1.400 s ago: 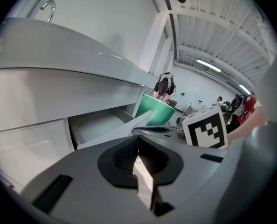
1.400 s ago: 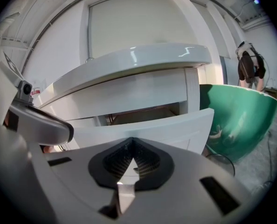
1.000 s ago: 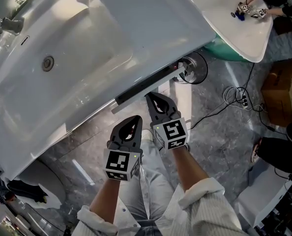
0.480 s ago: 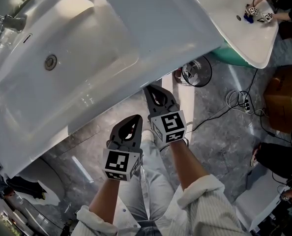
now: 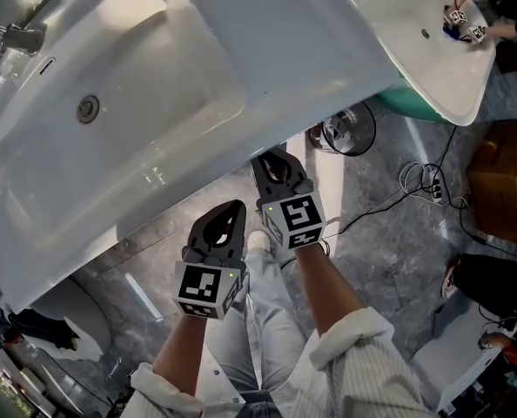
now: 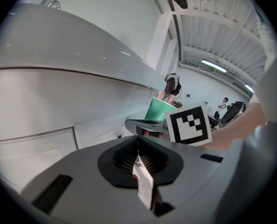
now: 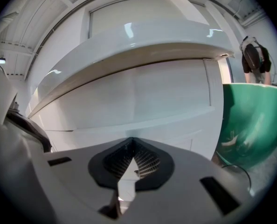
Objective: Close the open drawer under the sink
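One drawer front (image 7: 129, 99), lengthwise beneath the sink's (image 5: 276, 50) front rim.

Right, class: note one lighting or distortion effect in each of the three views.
Head view: glare at the far end of the sink, floor darker. Left gripper view: fisheye bows the sink's edge; black corners. Right gripper view: same bowing, small bright highlights on the rim.

Left gripper (image 5: 230, 211), right gripper (image 5: 272, 158) under sink (image 5: 319, 46)
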Tool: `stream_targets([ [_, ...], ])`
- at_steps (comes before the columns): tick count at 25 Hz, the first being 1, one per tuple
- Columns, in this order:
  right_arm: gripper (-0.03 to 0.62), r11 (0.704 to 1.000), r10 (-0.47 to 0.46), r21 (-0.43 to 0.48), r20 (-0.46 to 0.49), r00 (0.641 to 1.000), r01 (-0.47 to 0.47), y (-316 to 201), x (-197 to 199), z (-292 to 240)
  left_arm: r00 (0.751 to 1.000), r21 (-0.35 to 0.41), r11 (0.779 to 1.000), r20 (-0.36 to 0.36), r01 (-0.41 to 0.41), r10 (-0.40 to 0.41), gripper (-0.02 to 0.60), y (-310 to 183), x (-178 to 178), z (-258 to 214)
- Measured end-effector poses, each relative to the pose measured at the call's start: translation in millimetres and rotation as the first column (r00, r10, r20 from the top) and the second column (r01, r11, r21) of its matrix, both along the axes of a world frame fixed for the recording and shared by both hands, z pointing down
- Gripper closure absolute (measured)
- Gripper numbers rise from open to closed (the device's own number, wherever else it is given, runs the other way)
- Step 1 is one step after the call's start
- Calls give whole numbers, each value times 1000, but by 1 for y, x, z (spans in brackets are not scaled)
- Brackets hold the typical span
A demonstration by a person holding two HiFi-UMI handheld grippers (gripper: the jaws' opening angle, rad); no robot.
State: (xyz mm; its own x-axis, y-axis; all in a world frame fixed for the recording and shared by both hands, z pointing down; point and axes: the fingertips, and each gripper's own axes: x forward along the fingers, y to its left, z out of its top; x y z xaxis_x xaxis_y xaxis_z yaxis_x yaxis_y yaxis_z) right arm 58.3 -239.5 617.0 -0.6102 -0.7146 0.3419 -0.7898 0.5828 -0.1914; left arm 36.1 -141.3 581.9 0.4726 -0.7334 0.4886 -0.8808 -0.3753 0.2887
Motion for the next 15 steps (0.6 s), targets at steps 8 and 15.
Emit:
stream_targets([
  [8, 583, 1000, -11, 4, -13, 1000, 11, -1, 0, 2, 1000, 14, 1000, -6, 17, -17, 565, -2, 1, -2],
  [15, 583, 1000, -2, -24, -16, 1000, 2, -2, -1, 3, 999, 26, 999, -5, 37, -37, 565, -1, -2, -9],
])
